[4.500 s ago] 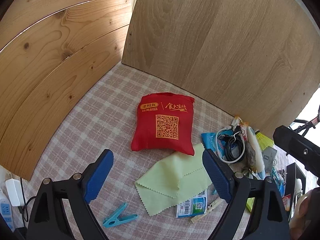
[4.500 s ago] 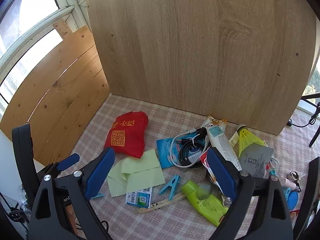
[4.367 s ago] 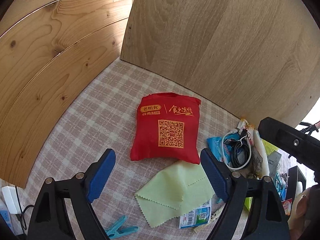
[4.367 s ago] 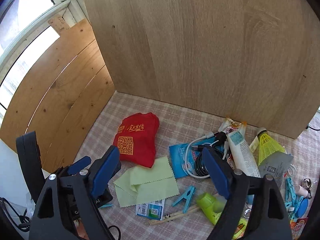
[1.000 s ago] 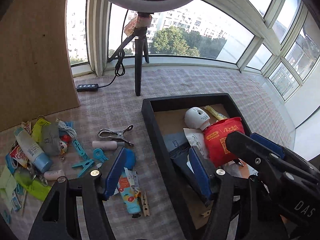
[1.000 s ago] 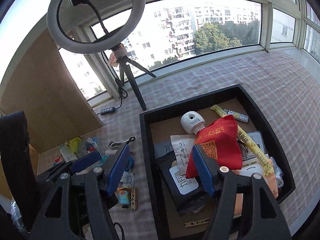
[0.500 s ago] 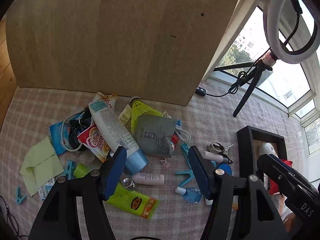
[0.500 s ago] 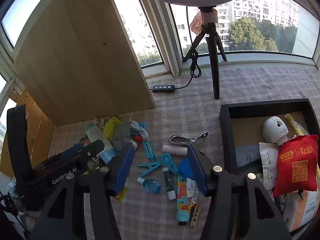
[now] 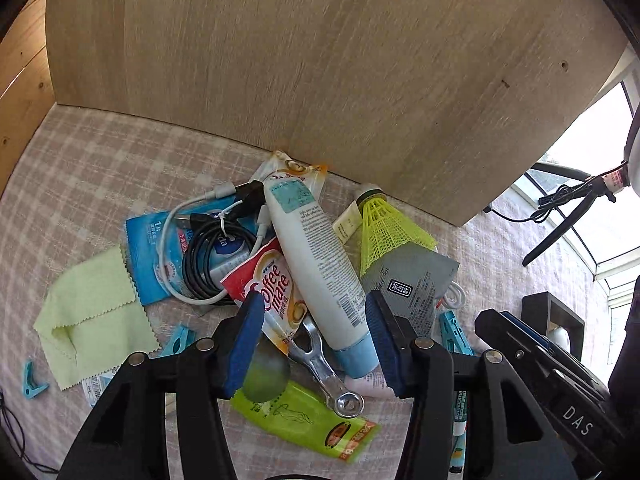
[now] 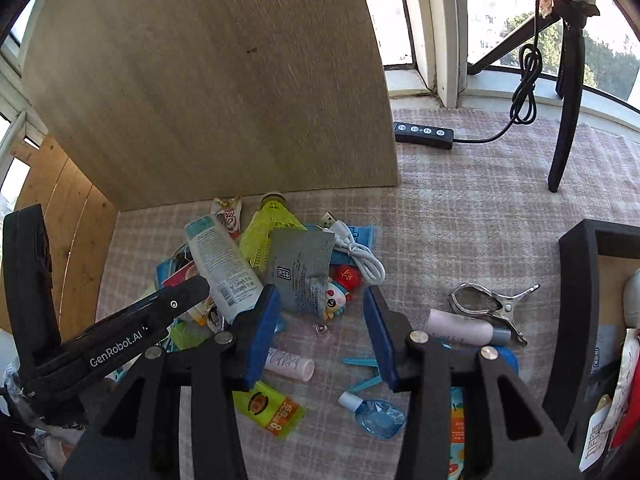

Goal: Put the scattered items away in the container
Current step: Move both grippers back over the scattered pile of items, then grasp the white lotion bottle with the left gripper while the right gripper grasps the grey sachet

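Observation:
My left gripper [image 9: 312, 340] is open, its blue pads on either side of the cap end of a white lotion tube [image 9: 316, 272], just above it. The tube lies on a Coffee-mate sachet [image 9: 276, 288] and a metal clip [image 9: 324, 364]. A yellow shuttlecock [image 9: 384, 224], grey pouch [image 9: 416, 284], coiled cables [image 9: 208, 256] and green cloth [image 9: 92, 316] lie around it. My right gripper [image 10: 320, 336] is open and empty above the grey pouch [image 10: 300, 268] and a small doll [image 10: 334, 296]. The black container [image 10: 576, 320] is at the right edge.
A wooden board [image 9: 320, 60] stands behind the pile. A tripod leg [image 10: 568, 100] and cable remote [image 10: 424, 134] stand at the back right. A metal clip [image 10: 484, 300], pink tube [image 10: 456, 326], blue bottle [image 10: 376, 412] and clothespegs lie near the container.
Both grippers swung from the container, where the red bag was left, back to the pile. The left gripper has come down close over the white tube.

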The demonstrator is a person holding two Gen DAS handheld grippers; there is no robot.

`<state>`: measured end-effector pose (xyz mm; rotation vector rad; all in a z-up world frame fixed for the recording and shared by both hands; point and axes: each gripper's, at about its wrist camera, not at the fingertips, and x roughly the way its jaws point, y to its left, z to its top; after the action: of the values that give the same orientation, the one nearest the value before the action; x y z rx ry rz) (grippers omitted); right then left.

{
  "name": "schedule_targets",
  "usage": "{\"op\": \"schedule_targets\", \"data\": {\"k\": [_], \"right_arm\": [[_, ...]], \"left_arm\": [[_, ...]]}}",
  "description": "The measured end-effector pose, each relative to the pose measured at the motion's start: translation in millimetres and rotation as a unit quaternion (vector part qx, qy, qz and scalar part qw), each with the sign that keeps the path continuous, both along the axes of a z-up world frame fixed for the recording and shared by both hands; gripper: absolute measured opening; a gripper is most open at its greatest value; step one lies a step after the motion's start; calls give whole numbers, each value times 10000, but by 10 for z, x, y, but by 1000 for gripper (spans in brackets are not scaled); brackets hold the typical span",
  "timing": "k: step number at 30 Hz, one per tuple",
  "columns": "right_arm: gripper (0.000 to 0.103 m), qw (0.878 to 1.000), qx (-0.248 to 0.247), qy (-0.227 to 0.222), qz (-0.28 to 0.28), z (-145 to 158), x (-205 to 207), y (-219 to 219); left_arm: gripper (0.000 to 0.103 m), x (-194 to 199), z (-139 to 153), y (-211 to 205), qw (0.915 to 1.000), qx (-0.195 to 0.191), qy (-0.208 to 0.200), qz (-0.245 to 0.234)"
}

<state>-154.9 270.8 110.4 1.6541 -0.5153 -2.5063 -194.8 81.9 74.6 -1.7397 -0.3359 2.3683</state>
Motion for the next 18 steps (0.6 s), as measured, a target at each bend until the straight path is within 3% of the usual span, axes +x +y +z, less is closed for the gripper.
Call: {"op": "schedule_targets", "data": {"k": [8, 18], "right_arm": [[43, 9991, -260, -317, 59, -337, -236, -41], [40, 9978, -500, -427, 57, -497, -379, 4]], "left_arm": [[49, -134, -131, 99, 9999, -27, -128, -43], [40, -229, -241, 216, 9997, 76, -233, -69]]}}
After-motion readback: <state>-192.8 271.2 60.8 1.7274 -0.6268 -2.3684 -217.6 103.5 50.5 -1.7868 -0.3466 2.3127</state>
